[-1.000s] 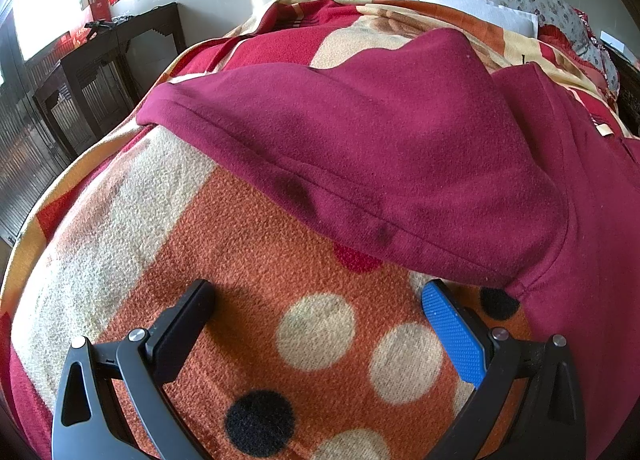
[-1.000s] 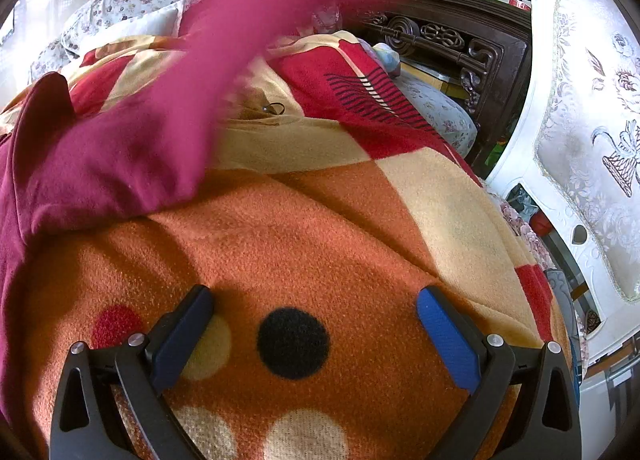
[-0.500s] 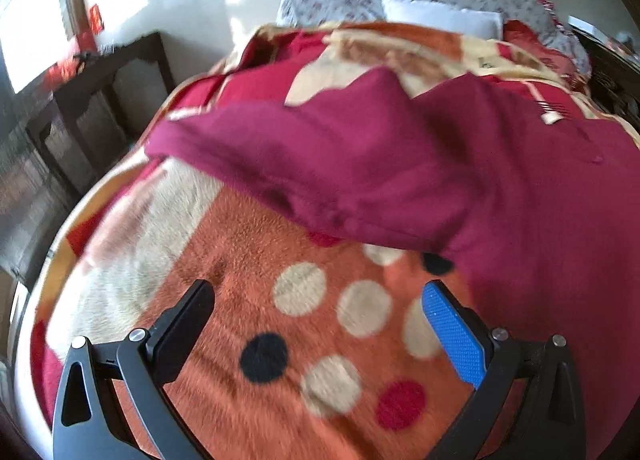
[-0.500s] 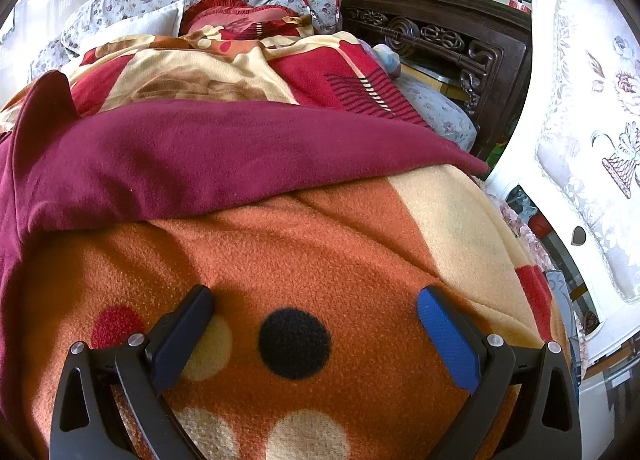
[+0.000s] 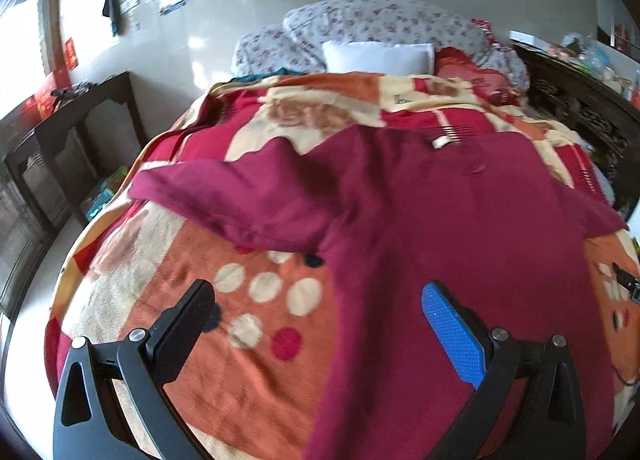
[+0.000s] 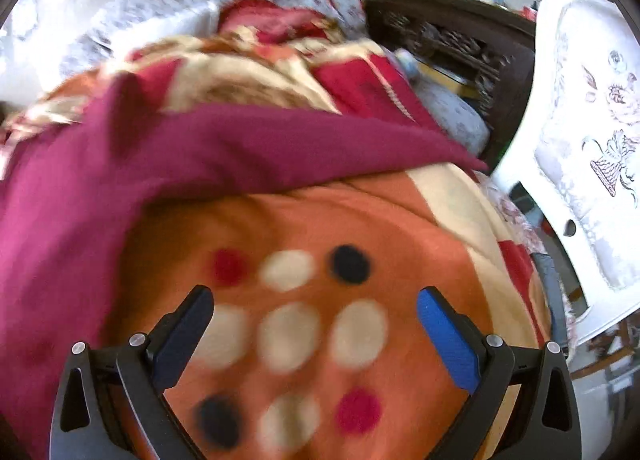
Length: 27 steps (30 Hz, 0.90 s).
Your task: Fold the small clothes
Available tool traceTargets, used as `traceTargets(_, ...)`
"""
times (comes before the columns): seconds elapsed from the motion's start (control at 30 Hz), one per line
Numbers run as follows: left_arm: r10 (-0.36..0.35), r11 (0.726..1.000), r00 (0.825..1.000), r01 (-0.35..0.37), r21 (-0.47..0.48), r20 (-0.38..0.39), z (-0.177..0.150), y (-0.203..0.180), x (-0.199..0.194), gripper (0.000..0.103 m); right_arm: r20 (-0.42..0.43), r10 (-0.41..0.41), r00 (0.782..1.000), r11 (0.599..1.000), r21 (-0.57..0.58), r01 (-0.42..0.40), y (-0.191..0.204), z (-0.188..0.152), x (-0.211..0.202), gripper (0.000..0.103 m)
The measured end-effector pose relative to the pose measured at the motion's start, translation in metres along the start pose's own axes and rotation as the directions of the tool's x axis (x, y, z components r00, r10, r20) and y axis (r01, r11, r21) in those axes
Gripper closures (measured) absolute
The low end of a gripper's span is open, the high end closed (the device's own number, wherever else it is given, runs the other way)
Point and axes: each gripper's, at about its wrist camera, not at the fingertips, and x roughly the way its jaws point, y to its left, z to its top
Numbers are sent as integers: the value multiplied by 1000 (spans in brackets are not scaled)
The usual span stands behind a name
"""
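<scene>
A maroon long-sleeved top [image 5: 440, 220] lies spread on the patterned blanket [image 5: 248, 340], with one sleeve [image 5: 224, 200] stretched to the left and a neck label [image 5: 440, 143] at its far end. My left gripper [image 5: 320, 320] is open and empty above the top's near left edge. In the right wrist view the top [image 6: 200, 156] lies across the back and left, its other sleeve reaching the bed's right edge. My right gripper [image 6: 316, 324] is open and empty over the dotted blanket [image 6: 304, 300].
Floral pillows [image 5: 360, 32] and a white pillow [image 5: 380, 56] lie at the bed's head. A dark wooden table [image 5: 68, 132] stands to the left. A carved dark headboard [image 6: 452, 44] and a white upholstered chair [image 6: 588, 132] stand to the right.
The right sleeve, in mid-air a second ago, now lies flat across the blanket. Both grippers have pulled back and up from the top, so more of the bed shows. Both stay open.
</scene>
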Motion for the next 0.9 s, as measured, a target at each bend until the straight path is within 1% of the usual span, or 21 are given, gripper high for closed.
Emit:
traceTargets(0.03, -10, 1000, 1000, 10, 8, 7, 0, -6, -4, 0, 22, 39, 999, 999, -4, -39, 10, -1, -17, 0)
traceTargets(0.1, -25, 1000, 999, 25, 16, 19, 1, -13, -12, 0, 70, 78, 994, 997, -20, -77, 32, -1, -44, 0)
traceTargets(0.17, -33, 999, 999, 33, 18, 27, 2, -22, -18, 0, 102, 91, 991, 995, -48, -86, 56, -2, -63, 0)
traceTargets(0.23, -52, 999, 998, 51, 11, 31, 4, -28, -22, 0, 108, 105, 989, 990, -100, -95, 84, -4, -76, 0)
traceTargets(0.33, -59, 998, 997, 59, 11, 39, 5, -38, -24, 0, 143, 103, 984, 986, -144, -82, 116, -6, -89, 0)
traceTargets(0.4, -57, 998, 998, 56, 20, 40, 4, -45, -24, 0, 154, 106, 982, 987, -133, -85, 129, -6, -93, 0)
traceTargets(0.53, -60, 998, 998, 59, 21, 34, 4, -51, -22, 0, 146, 154, 977, 986, -89, -142, 148, -1, -93, 0)
traceTargets(0.6, -63, 998, 997, 63, 11, 35, 3, -50, -22, 0, 145, 165, 976, 984, -99, -151, 156, 1, -94, 0)
traceTargets(0.77, -55, 998, 998, 55, -1, 32, 5, -48, -16, 0, 149, 169, 974, 983, -93, -157, 166, 9, -90, 0)
traceTargets(0.9, -52, 999, 998, 52, -10, 31, 5, -46, -10, 0, 146, 149, 978, 988, -61, -142, 169, 16, -81, 0)
